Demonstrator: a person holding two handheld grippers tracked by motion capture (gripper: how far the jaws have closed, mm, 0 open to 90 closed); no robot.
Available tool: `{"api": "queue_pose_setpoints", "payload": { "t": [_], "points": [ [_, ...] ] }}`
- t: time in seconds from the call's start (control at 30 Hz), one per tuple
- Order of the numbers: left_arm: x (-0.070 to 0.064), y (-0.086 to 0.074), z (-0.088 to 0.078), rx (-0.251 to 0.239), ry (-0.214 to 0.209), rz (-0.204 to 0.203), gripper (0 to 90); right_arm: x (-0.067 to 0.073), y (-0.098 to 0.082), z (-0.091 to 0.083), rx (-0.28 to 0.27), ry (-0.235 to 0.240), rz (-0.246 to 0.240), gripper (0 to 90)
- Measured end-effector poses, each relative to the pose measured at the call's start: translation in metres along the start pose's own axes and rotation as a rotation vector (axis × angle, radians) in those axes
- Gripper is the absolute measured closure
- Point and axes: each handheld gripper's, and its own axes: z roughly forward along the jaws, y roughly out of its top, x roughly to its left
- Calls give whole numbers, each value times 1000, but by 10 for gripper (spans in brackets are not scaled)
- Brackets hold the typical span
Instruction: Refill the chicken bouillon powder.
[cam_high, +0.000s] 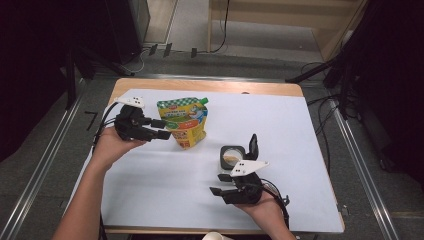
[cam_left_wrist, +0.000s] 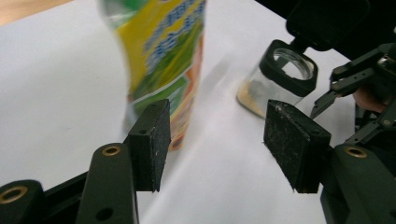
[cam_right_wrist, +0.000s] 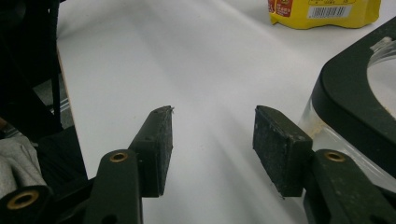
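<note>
A yellow and green spouted pouch (cam_high: 183, 121) stands upright on the white table cover (cam_high: 285, 125). My left gripper (cam_high: 164, 128) is level at the pouch's left side, jaws open and pointing at it. In the left gripper view the pouch (cam_left_wrist: 163, 60) rises just beyond the left pad (cam_left_wrist: 152, 142), and the gap of the gripper (cam_left_wrist: 219, 140) holds nothing. A small glass jar (cam_high: 231, 156) with a black collar and a raised flip lid (cam_high: 253, 145) holds some tan powder. My right gripper (cam_high: 220, 183) lies just in front of the jar, open and empty (cam_right_wrist: 212, 144), with the jar (cam_right_wrist: 355, 93) beside its right pad.
The wooden table edge (cam_high: 200, 85) shows beyond the cover. Black stands and cables (cam_high: 345, 75) flank the table on the floor. A pale rounded object (cam_high: 215, 236) peeks in at the near edge. The other hand's gripper (cam_left_wrist: 364, 84) is beyond the jar (cam_left_wrist: 275, 84).
</note>
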Motion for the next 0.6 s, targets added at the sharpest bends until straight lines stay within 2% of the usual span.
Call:
{"api": "queue_pose_setpoints", "payload": {
  "t": [0.1,0.27,0.4,0.47,0.6],
  "points": [
    [6,-3,-4,7,40,-7,422,0,0,0,2,0,1,492],
    [16,-4,-1,0,67,-22,421,1,1,2,1,2,-1,492],
    [20,0,6,-32,47,-27,423,2,2,4,-1,6,9,490],
    [21,4,11,-13,50,-23,428,3,3,7,-2,11,12,489],
    [21,12,22,-10,40,-8,445,6,6,14,12,20,-1,490]
  ]
}}
